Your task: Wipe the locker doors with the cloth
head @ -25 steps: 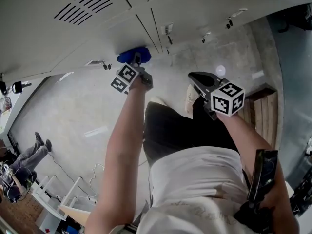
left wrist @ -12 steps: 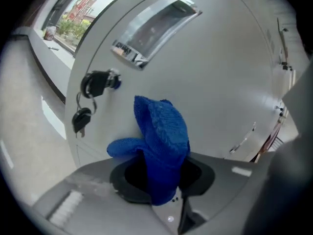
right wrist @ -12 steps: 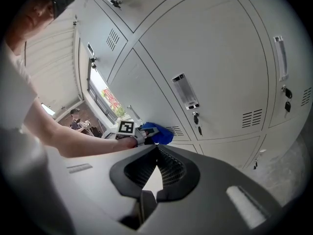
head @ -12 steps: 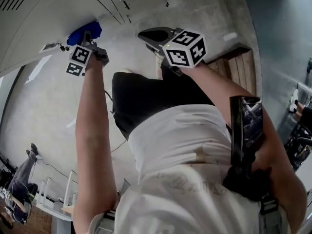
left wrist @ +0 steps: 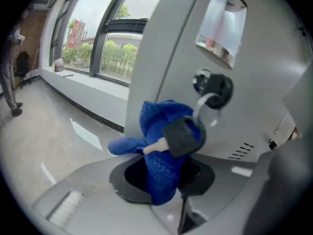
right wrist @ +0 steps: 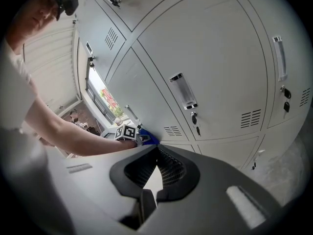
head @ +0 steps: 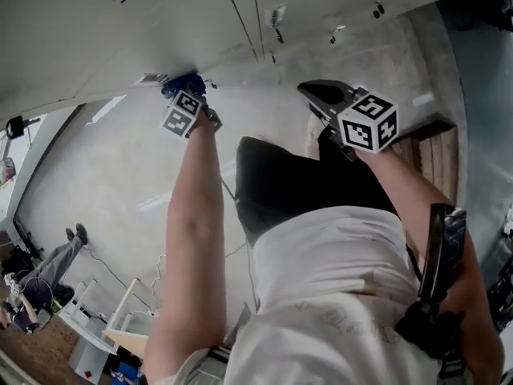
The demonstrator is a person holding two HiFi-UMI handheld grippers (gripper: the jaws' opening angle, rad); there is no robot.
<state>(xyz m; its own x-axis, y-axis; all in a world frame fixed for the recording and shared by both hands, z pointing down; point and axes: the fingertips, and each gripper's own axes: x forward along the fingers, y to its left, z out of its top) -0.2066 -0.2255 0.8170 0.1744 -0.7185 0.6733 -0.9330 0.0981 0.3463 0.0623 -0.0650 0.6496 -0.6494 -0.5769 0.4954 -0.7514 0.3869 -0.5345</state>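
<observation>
Left tool (head: pixel 187 95) pressed the blue cloth (head: pixel 177 84) to a grey locker door (head: pixel 160 30).
In the left gripper view, the left tool's jaws were clamped on the cloth (left wrist: pixel 155 124), whose bunched end touched the door (left wrist: pixel 161 53). A dark-headed key (left wrist: pixel 180 136) hung in front of the cloth from the lock (left wrist: pixel 215 87) at its 1 o'clock. In the head view the right tool (head: pixel 317 95) was held off the lockers at 1 o'clock, well apart from the left one at 11 o'clock. Its jaws were together with nothing between them.
</observation>
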